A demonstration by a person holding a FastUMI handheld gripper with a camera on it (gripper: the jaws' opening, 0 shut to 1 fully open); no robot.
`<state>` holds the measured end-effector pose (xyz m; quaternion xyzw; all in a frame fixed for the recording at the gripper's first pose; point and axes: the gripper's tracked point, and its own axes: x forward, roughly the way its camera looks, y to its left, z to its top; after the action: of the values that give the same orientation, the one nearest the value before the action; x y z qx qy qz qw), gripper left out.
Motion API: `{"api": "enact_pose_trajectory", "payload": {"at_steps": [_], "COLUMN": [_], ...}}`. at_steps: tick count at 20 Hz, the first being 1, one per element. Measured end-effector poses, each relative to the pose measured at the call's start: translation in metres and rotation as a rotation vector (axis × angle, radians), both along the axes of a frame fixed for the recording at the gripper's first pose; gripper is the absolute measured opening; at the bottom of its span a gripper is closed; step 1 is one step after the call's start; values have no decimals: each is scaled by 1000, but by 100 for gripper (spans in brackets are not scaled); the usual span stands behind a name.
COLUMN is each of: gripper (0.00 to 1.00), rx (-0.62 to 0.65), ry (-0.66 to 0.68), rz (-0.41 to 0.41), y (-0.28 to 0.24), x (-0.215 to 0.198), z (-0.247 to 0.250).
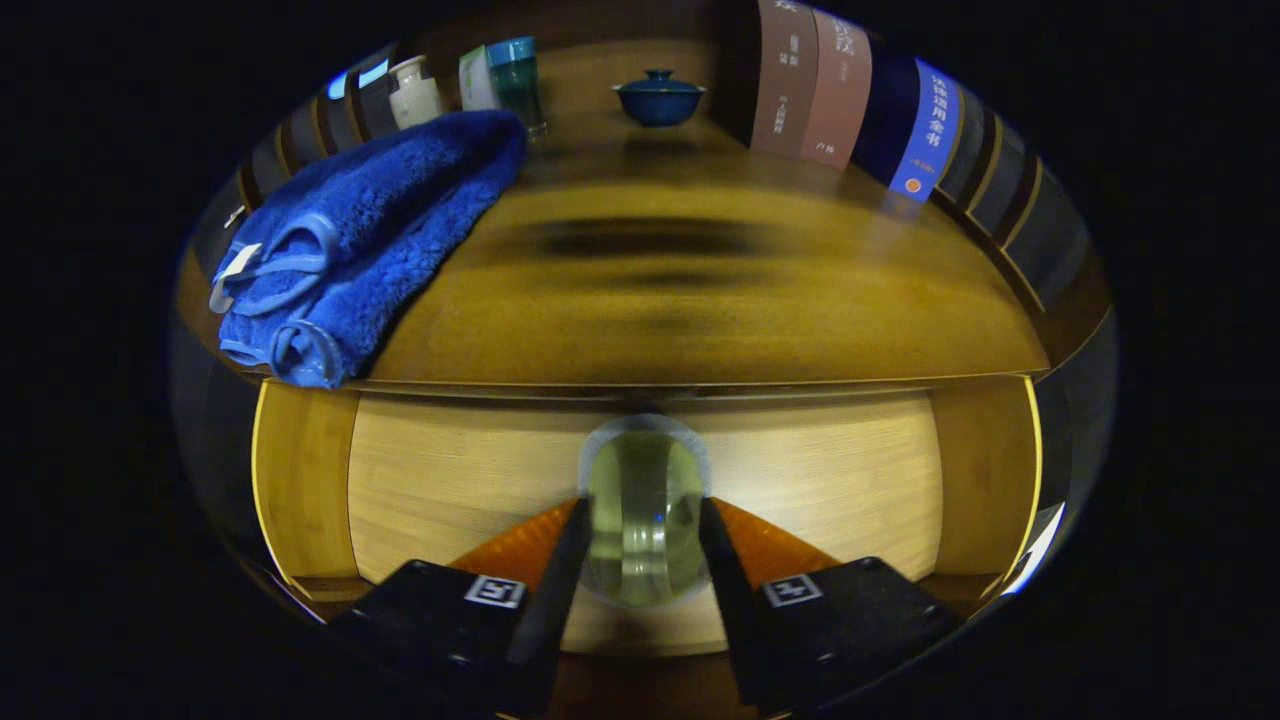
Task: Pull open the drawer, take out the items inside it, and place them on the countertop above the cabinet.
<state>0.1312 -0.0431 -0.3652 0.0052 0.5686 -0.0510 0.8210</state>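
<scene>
The gripper [645,520] has both fingers pressed against the sides of a clear, pale greenish glass cup [645,515], which sits squarely between them and is seen end-on as a round shape. Behind the cup lies the open drawer [800,480], its light wooden floor and side walls in plain view, with free space on either side of the fingers. Just above the drawer runs the front edge of the countertop [700,300], a darker wooden surface. A folded blue towel [370,240] lies on the countertop's left part, one rolled end reaching right to the front edge (a small white tag hangs from its piping, too small to read). The middle and right of the countertop are bare wood back to a dark blue lidded bowl [658,97] near the rear. Left of the bowl stand a teal glass [517,80] and a pale ceramic jar [414,92]. Along the right side stands a row of books [850,100] with their spines facing in; two brownish spines and a blue one carry printed characters, too blurred to make out.
</scene>
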Motion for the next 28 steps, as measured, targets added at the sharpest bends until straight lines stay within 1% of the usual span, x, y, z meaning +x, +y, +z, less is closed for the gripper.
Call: {"api": "enact_pose_trajectory", "payload": {"at_steps": [2, 4, 5, 6, 8, 10, 11, 12, 13, 19, 21, 24, 28], "gripper": [52, 52, 47, 41, 31, 30, 31, 21, 11, 11, 11, 11, 11], "rx": [4, 6, 4, -2, -2, -6, -1, 2, 10, 4, 8, -11, 6], "ry": [1, 29, 20, 27, 26, 19, 20, 8, 7, -3, -34, -111, -257], "rz": [-4, 7, 0, 1, 9, 12, 16, -6, -11, 16, 20, 17, 26], "y": [0, 0, -1, -4, -2, -2, -4, -5, -5, -5, -3, -8, -4], "x": [3, 2, 9, 4, 3, 4, 13, 6, 4, 2, -3, -14, -24], "z": [0, -3, -17, 3, -2, -1, 6, -7, -1, 6, 17, 50, 114]}}
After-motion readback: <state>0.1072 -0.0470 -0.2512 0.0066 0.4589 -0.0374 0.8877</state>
